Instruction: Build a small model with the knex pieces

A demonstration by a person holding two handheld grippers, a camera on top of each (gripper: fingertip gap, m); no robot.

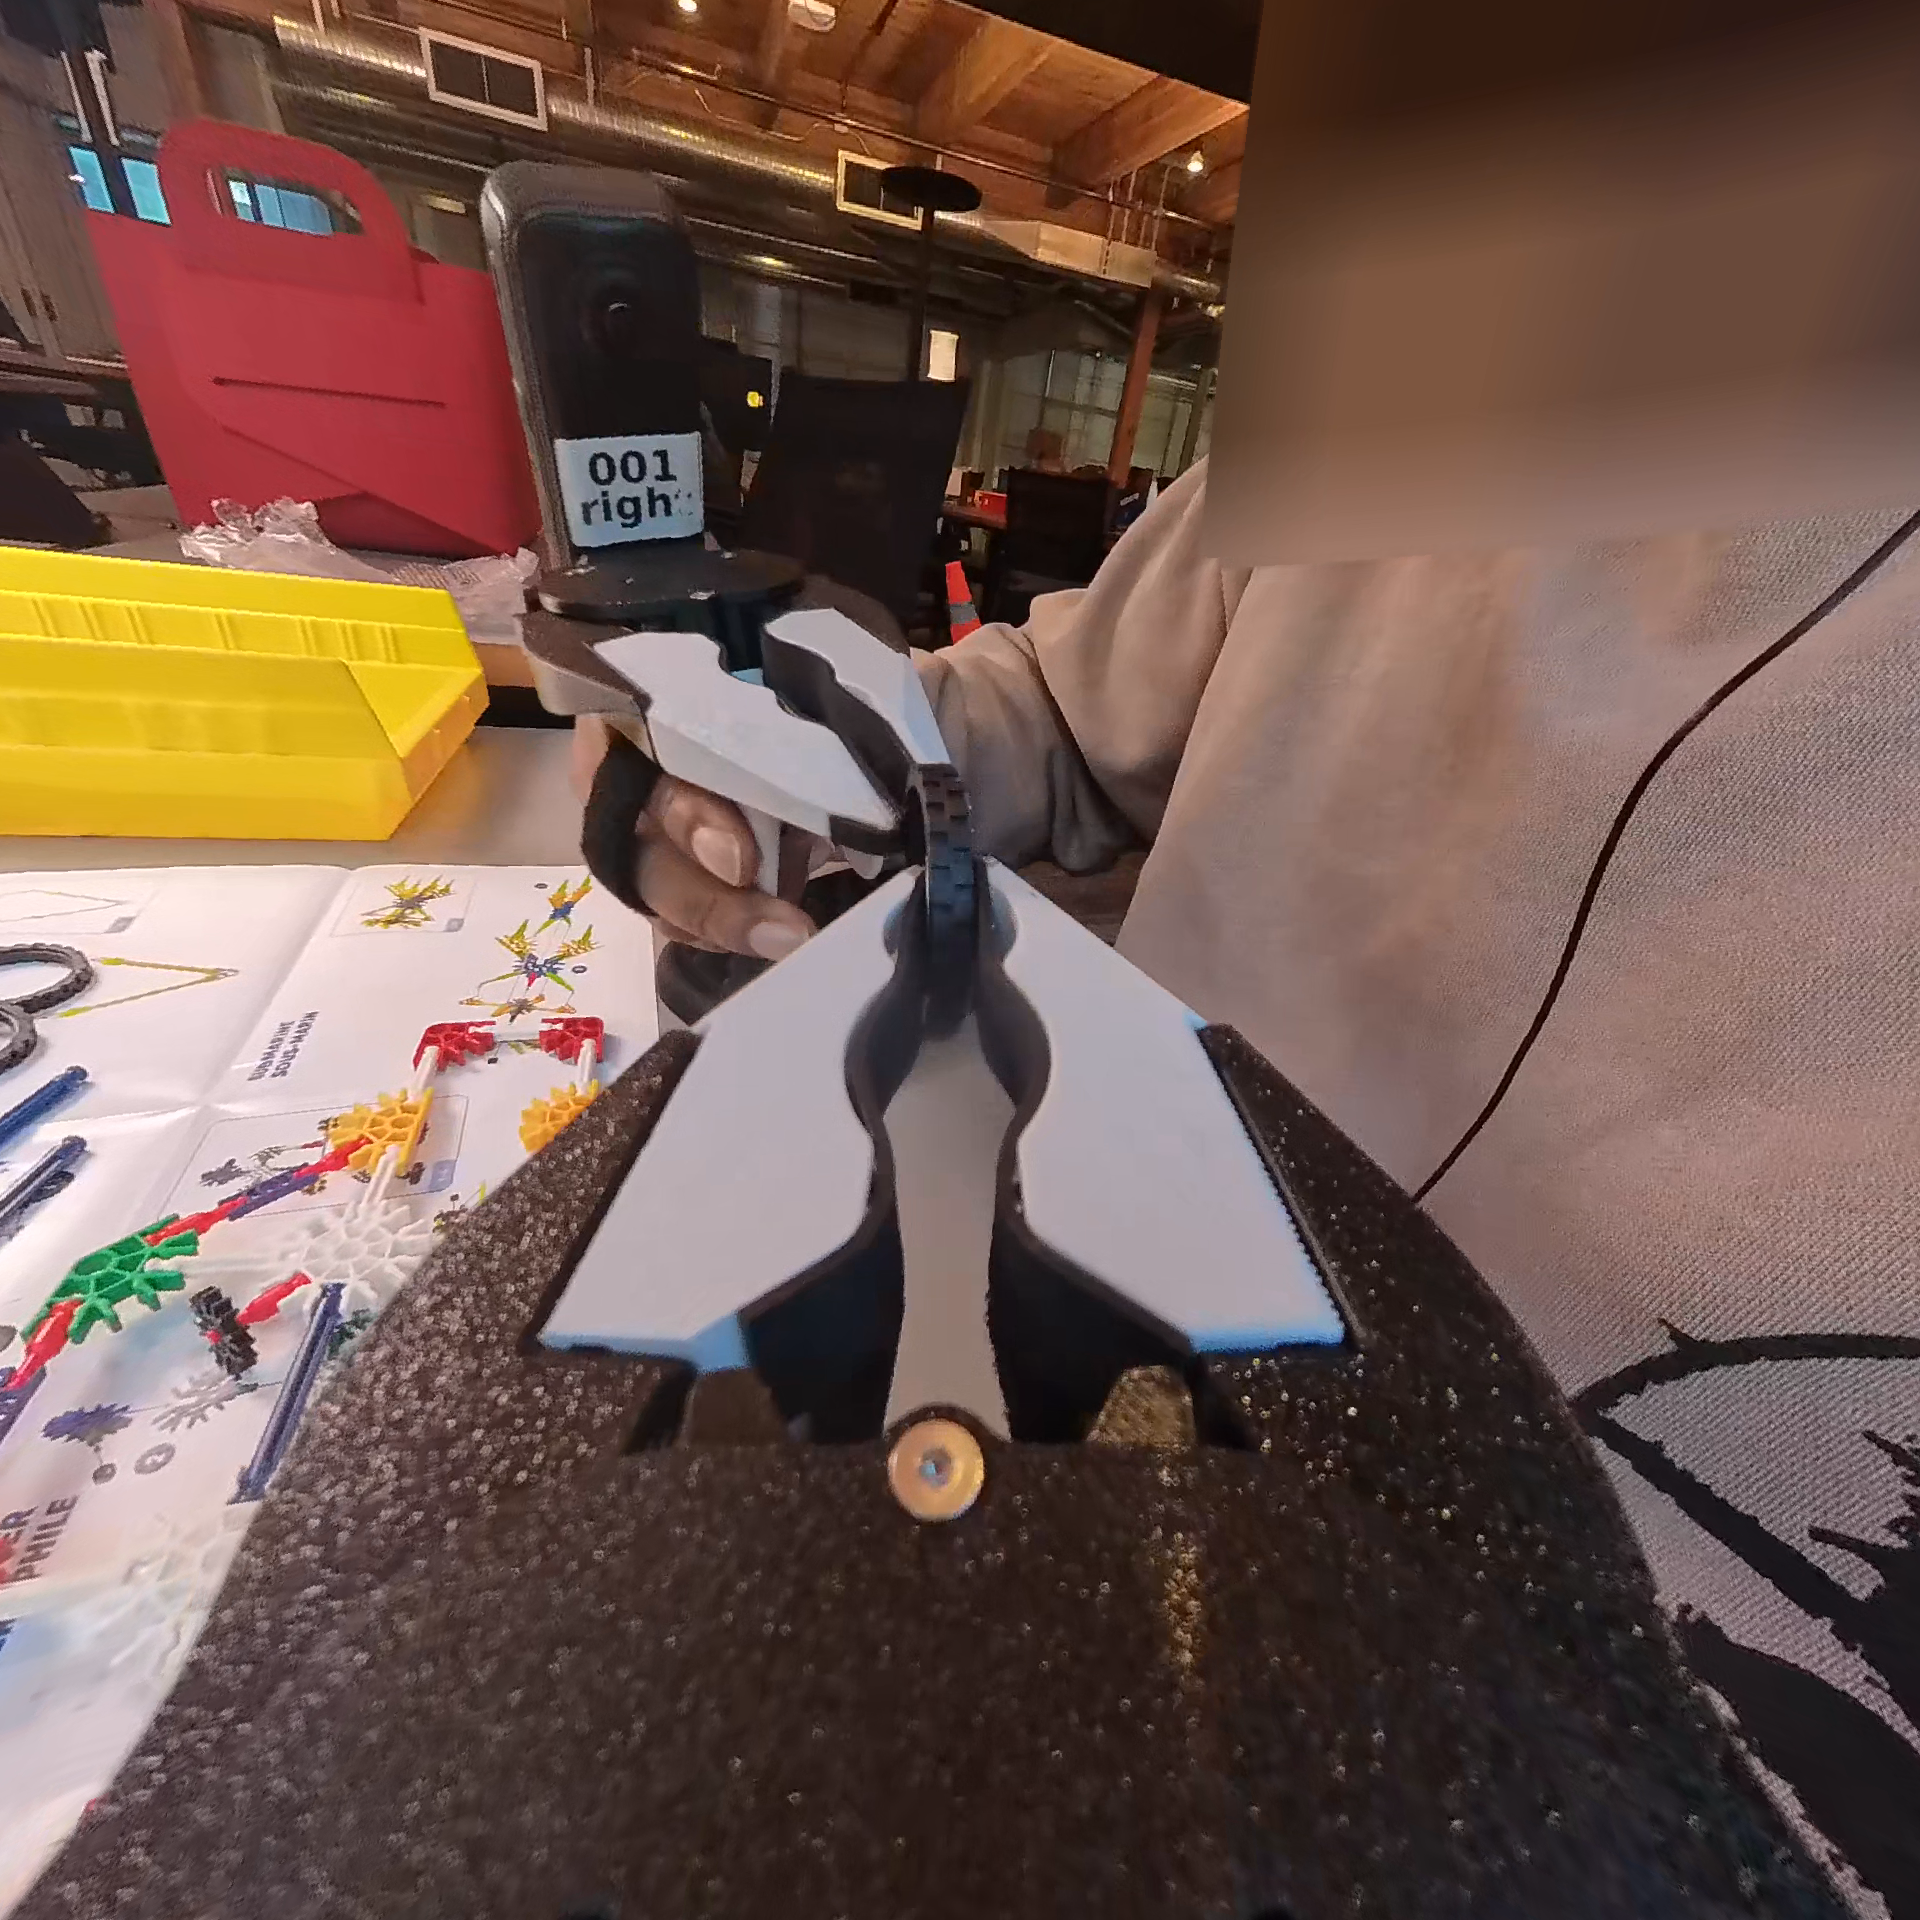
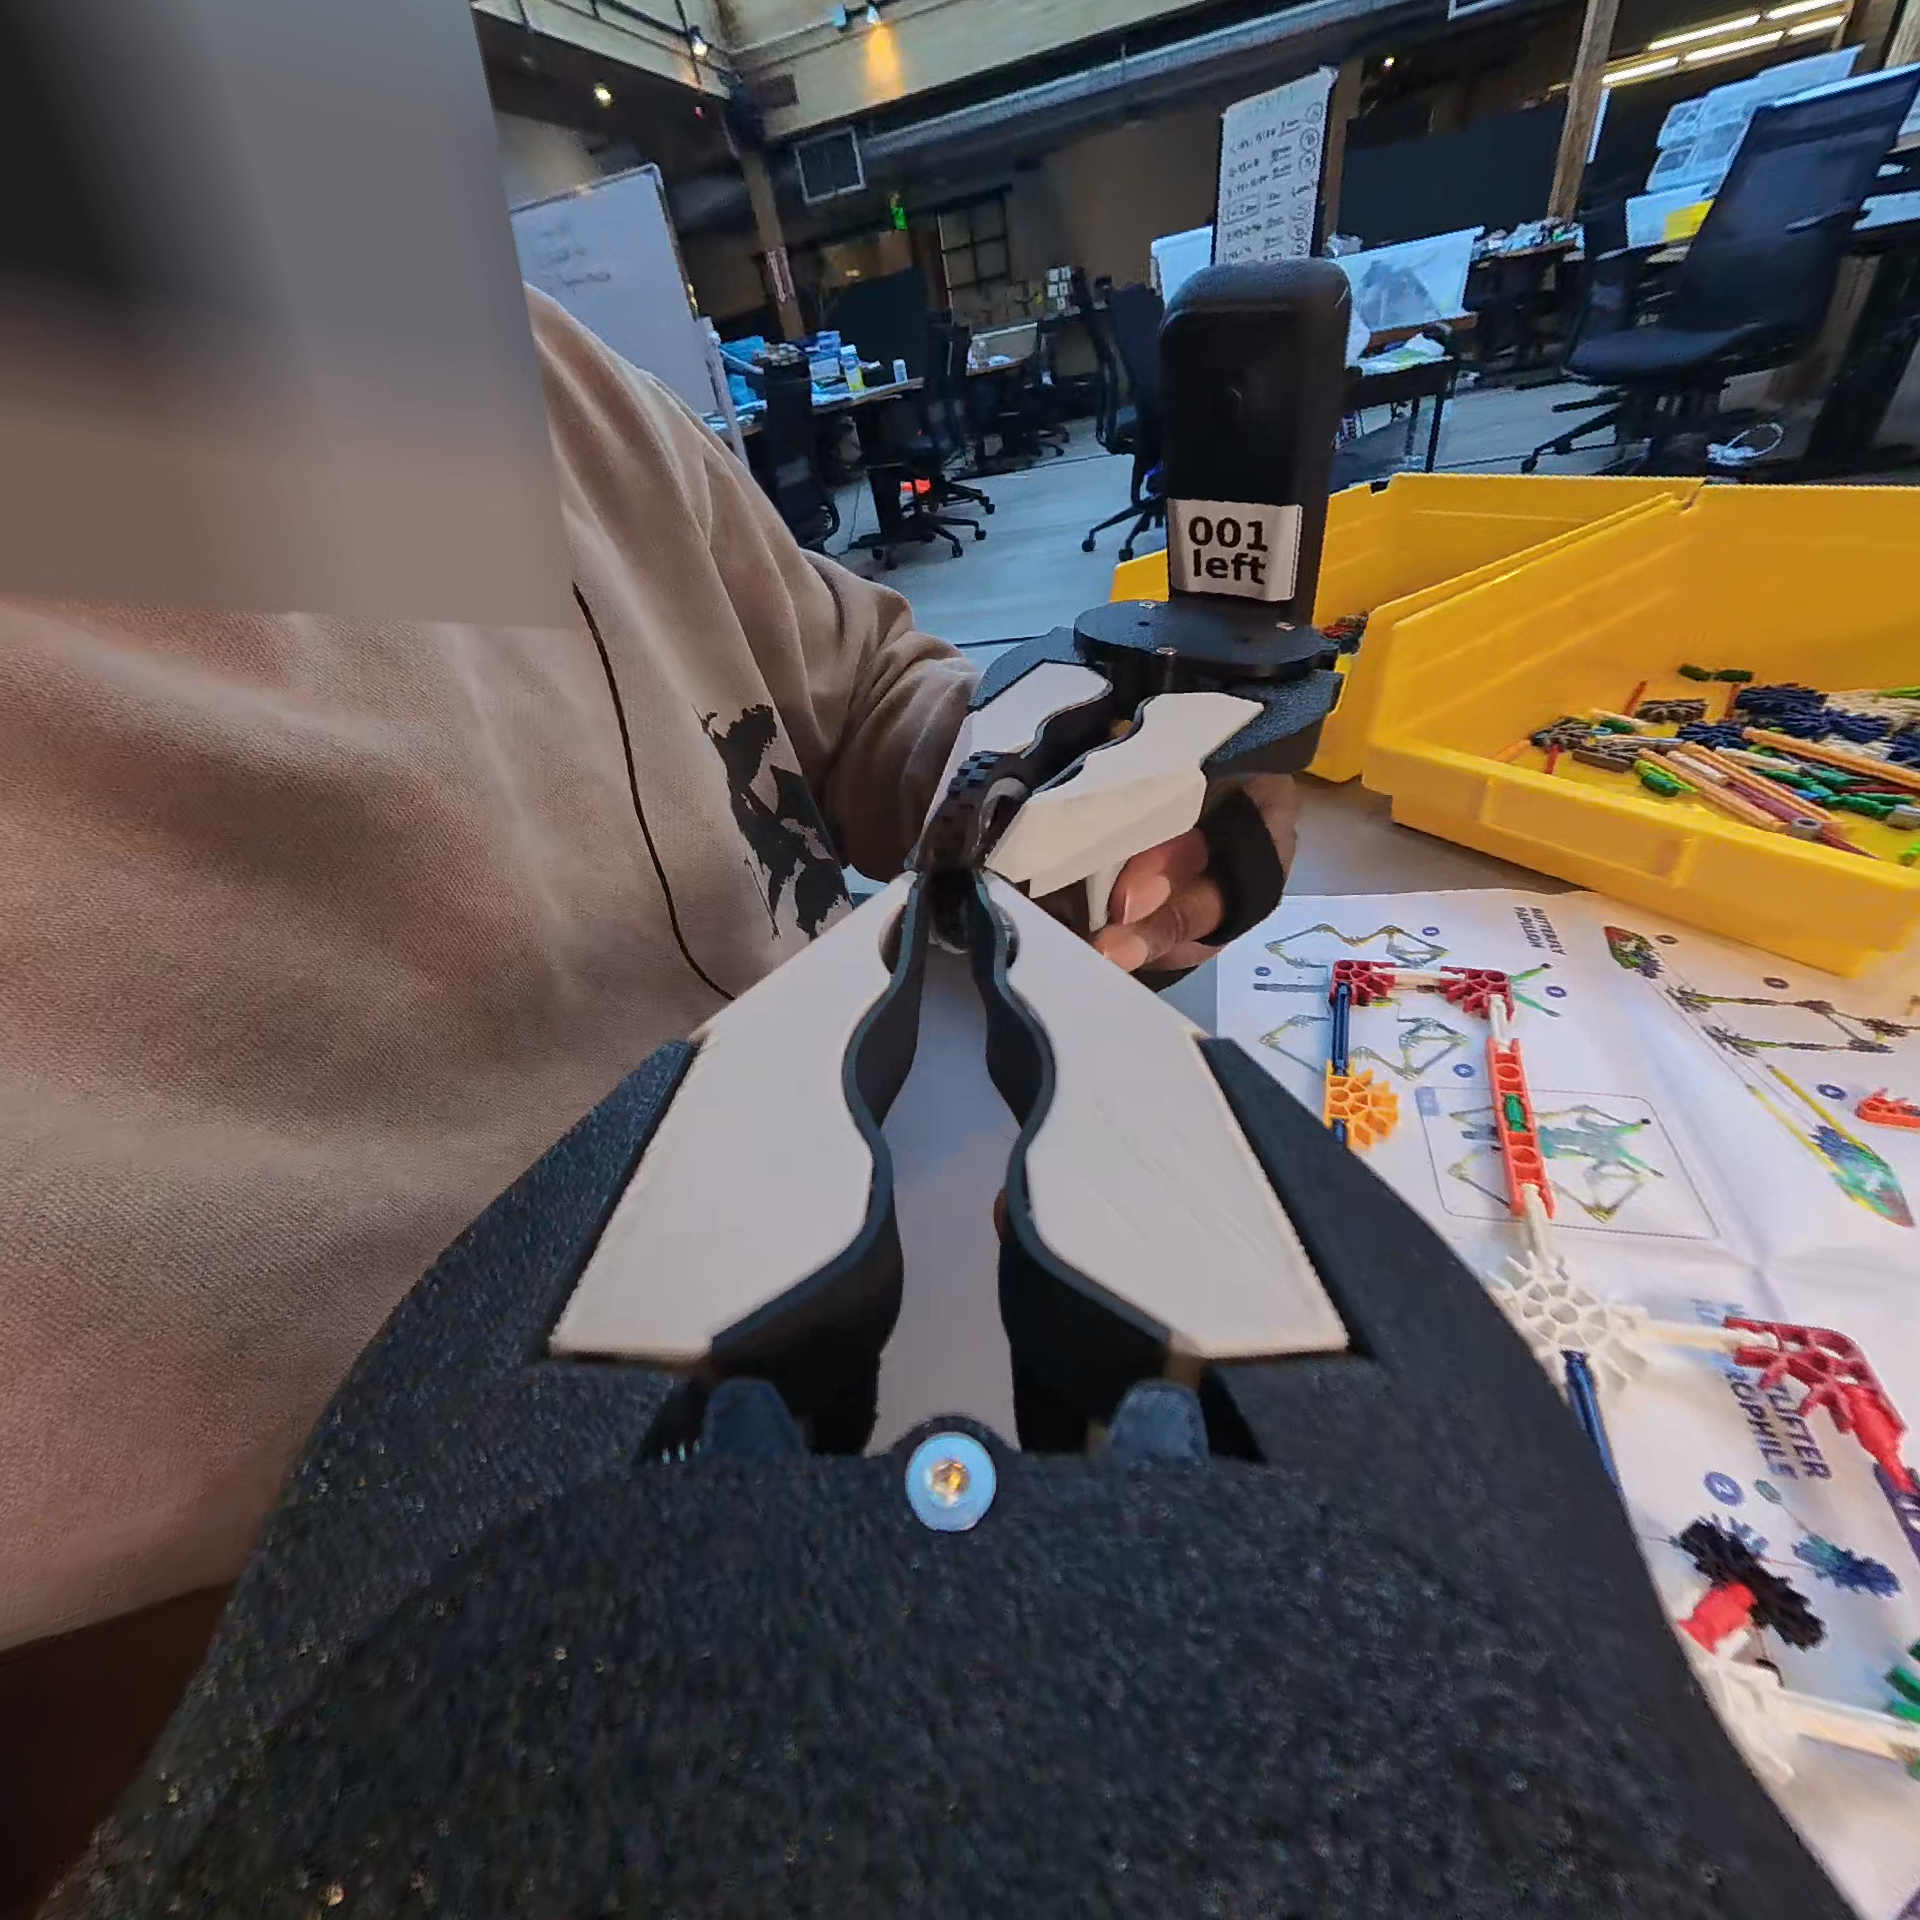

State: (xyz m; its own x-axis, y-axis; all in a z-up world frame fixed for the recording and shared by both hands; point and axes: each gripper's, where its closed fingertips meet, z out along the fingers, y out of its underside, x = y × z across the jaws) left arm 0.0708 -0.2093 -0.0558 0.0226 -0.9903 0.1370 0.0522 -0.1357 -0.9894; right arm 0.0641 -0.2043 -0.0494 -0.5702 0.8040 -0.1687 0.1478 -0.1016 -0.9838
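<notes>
A black ribbed toy tyre (image 1: 948,831) is held in the air between both grippers, which face each other tip to tip in front of a person's beige sweatshirt (image 1: 1455,935). My left gripper (image 1: 948,894) is shut on the tyre's near edge. My right gripper (image 1: 914,805) comes in from the far side and is shut on the same tyre. In the right wrist view, my right gripper (image 2: 948,894) pinches the tyre (image 2: 966,795) edge-on, and the left gripper (image 2: 971,831) grips it from behind. Hands in black straps hold both handles.
A paper instruction sheet (image 1: 312,987) lies on the table with a partly built rod-and-connector model (image 1: 384,1122) on it, also in the right wrist view (image 2: 1517,1122). Two loose black tyres (image 1: 47,971) lie at the left. Yellow bins (image 2: 1662,831) hold several rods. A red box (image 1: 312,343) stands behind. Less than 4 cm separates the two grippers' tips.
</notes>
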